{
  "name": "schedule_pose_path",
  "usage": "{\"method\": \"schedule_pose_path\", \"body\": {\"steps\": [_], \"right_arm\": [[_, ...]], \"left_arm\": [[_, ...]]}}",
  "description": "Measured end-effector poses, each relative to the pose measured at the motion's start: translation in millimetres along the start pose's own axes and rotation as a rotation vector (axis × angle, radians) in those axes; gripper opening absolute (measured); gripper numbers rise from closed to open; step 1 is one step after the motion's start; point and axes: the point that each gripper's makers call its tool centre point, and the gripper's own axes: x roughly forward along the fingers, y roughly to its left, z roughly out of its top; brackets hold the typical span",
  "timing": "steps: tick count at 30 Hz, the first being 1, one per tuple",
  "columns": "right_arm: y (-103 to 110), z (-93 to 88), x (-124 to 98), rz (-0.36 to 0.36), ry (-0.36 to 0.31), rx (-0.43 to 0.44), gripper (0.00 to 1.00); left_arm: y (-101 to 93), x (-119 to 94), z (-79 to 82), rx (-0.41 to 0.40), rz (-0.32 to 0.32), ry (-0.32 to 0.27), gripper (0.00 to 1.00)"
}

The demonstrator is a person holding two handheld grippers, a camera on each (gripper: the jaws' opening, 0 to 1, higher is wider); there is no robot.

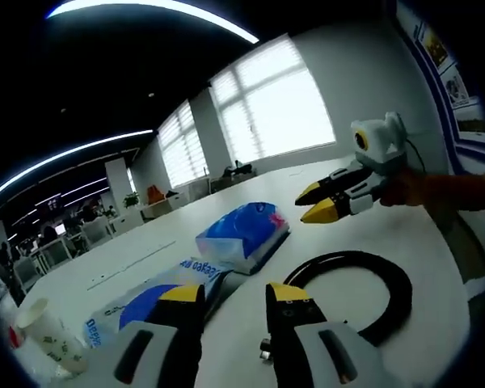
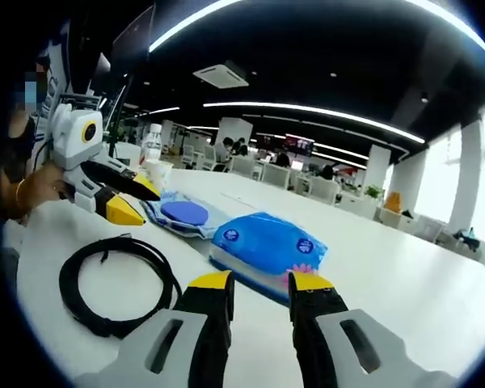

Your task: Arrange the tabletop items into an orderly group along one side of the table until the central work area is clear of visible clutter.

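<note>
On the white table (image 2: 404, 267) lie a puffy blue tissue pack (image 1: 242, 230) (image 2: 263, 242), a flat wipes pack with a blue circle (image 1: 145, 307) (image 2: 182, 214) and a coiled black cable (image 1: 347, 283) (image 2: 117, 283). My left gripper (image 1: 234, 295) (image 2: 133, 200) is open, hovering above the flat pack's near end and the cable's edge, with nothing between its jaws. Just short of the tissue pack, my right gripper (image 2: 260, 284) (image 1: 314, 204) is open too and holds nothing. In the left gripper view it hangs beyond the cable, to the right of the tissue pack.
A paper cup (image 1: 44, 331) (image 2: 158, 171) and a clear bottle (image 2: 151, 141) stand past the flat pack. A person's hand (image 2: 32, 190) holds the left gripper. Desks and chairs (image 2: 307, 182) fill the office behind. Bare tabletop spreads beyond the tissue pack.
</note>
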Motion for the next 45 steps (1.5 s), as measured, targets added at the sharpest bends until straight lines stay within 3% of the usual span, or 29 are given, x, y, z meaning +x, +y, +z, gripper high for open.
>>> {"method": "schedule_pose_path", "body": {"steps": [7,9,12,19,30,34,45], "right_arm": [[8,2.7,-6,0.030,-0.015,0.013,0.28],[10,4.0,-8,0.042,-0.022,0.016,0.28],[16,6.4,-10,0.069,-0.035,0.033,0.29],[29,9.5,-19,0.108,-0.048,0.035,0.30],[33,18.9,-29,0.126,-0.077,0.044,0.32],[40,18.4,-32,0.151,-0.074,0.061,0.35],[71,10.3,-35,0.250,-0.060,0.059,0.45]], "left_arm": [[-0.1,-11,4.1,0.021,-0.006,-0.003,0.34],[-7.6,-13,1.6,-0.004,-0.048,0.009,0.37],[-10.7,-15,-2.0,-0.009,-0.059,0.019,0.38],[-28.5,-23,-4.4,-0.108,-0.142,0.003,0.43],[-33.2,-35,-11.9,-0.133,-0.162,0.004,0.45],[-44.8,-43,-7.0,-0.159,-0.237,-0.026,0.46],[-54.9,-53,-6.7,-0.120,-0.281,-0.025,0.49]]}}
